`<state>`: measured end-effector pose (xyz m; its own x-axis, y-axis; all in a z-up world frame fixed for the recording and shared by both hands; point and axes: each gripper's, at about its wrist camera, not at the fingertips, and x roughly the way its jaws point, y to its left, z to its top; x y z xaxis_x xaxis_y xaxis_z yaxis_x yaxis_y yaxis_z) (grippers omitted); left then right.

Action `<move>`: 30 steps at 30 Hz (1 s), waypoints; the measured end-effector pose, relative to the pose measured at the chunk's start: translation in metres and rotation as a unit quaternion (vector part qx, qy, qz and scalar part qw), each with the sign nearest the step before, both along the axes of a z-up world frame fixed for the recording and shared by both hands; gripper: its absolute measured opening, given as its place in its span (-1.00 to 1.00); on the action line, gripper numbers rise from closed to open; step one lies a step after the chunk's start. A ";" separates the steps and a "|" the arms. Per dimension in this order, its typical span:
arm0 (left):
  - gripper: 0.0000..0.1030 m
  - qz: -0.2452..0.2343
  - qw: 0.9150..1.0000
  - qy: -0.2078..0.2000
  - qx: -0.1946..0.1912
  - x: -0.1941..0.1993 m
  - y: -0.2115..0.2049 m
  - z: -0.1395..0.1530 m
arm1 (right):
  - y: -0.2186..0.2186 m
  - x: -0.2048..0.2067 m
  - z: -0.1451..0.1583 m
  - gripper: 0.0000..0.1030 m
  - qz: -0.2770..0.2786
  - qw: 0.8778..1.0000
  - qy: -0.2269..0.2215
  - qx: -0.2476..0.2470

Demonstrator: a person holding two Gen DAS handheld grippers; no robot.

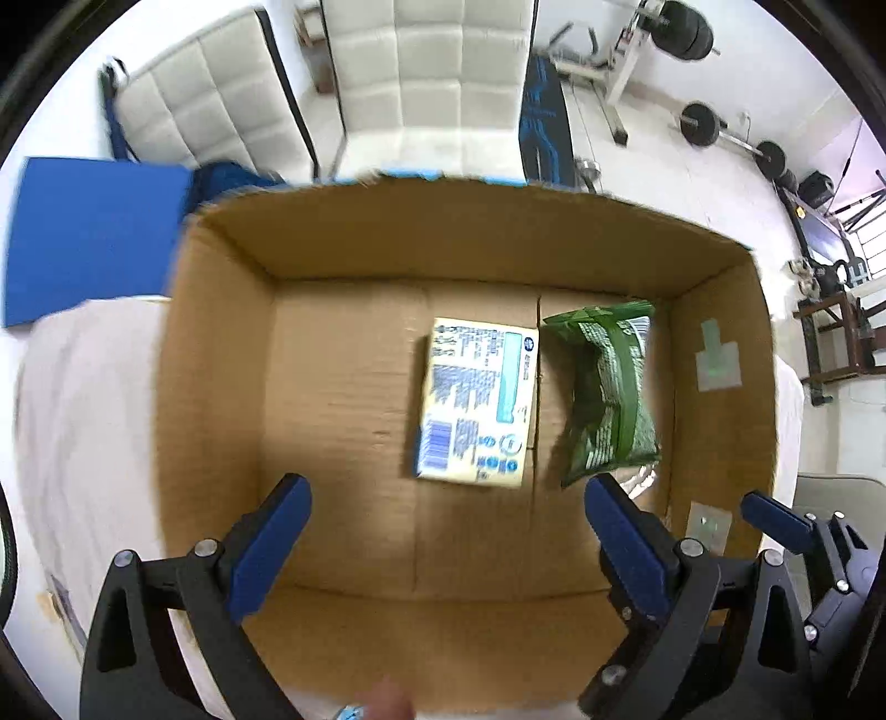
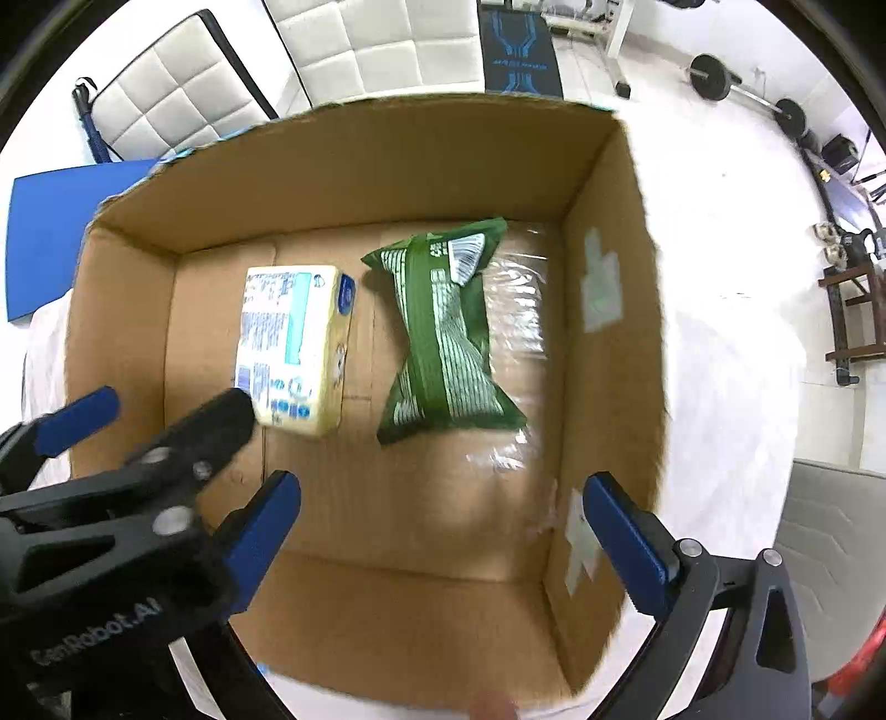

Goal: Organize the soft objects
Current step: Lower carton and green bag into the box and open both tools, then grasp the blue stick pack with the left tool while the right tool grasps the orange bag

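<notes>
An open cardboard box stands on a white-covered surface. Inside lie a pale yellow soft pack with blue print and a green crinkled bag to its right, on clear plastic film. My left gripper is open and empty, above the box's near side. My right gripper is open and empty, above the box's near right part. The left gripper also shows in the right wrist view, and the right gripper's finger shows in the left wrist view.
A blue flat panel lies at the far left behind the box. White padded chairs stand beyond it. Gym weights and a barbell are on the floor at the far right. A wooden rack stands right.
</notes>
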<state>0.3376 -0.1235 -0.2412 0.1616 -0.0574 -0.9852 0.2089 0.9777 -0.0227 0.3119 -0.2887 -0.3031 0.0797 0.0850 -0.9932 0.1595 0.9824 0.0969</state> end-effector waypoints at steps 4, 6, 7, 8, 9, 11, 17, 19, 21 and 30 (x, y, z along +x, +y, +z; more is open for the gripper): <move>0.97 0.013 0.999 -0.033 -0.006 -0.034 0.015 0.030 | 0.001 -0.031 0.025 1.00 -0.001 1.000 -0.026 -0.003; 0.97 0.020 0.998 -0.053 -0.004 -0.051 0.017 0.047 | -0.003 -0.048 0.040 1.00 0.002 0.999 -0.042 -0.012; 0.97 0.022 0.998 -0.060 -0.008 -0.056 0.019 0.053 | 0.000 -0.051 0.044 1.00 0.004 0.999 -0.048 -0.013; 0.97 0.023 0.997 -0.067 -0.010 -0.063 0.021 0.060 | 0.001 -0.060 0.052 1.00 0.007 0.998 -0.058 -0.016; 0.97 0.026 0.997 -0.074 -0.010 -0.069 0.023 0.068 | 0.005 -0.066 0.062 1.00 0.011 0.997 -0.069 -0.025; 0.97 0.028 0.996 -0.083 -0.015 -0.080 0.025 0.080 | 0.010 -0.080 0.079 1.00 0.014 0.996 -0.087 -0.034; 0.97 0.029 0.994 -0.105 -0.021 -0.104 0.032 0.105 | 0.015 -0.119 0.125 1.00 0.016 0.992 -0.122 -0.038; 0.97 0.030 0.993 -0.112 -0.027 -0.111 0.036 0.112 | 0.018 -0.128 0.136 1.00 0.017 0.991 -0.129 -0.032; 0.97 0.028 0.992 -0.121 -0.028 -0.117 0.039 0.118 | 0.023 -0.137 0.148 1.00 0.016 0.990 -0.138 -0.030; 0.97 0.012 0.994 -0.106 -0.013 -0.141 0.078 0.096 | 0.035 -0.173 0.112 1.00 0.019 0.995 -0.098 0.004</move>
<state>0.1963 -0.0450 -0.1454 0.3673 -0.0751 -0.9270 0.1880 0.9822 -0.0051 0.1392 -0.2534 -0.1910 0.2678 0.0997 -0.9583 0.1002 0.9864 0.1306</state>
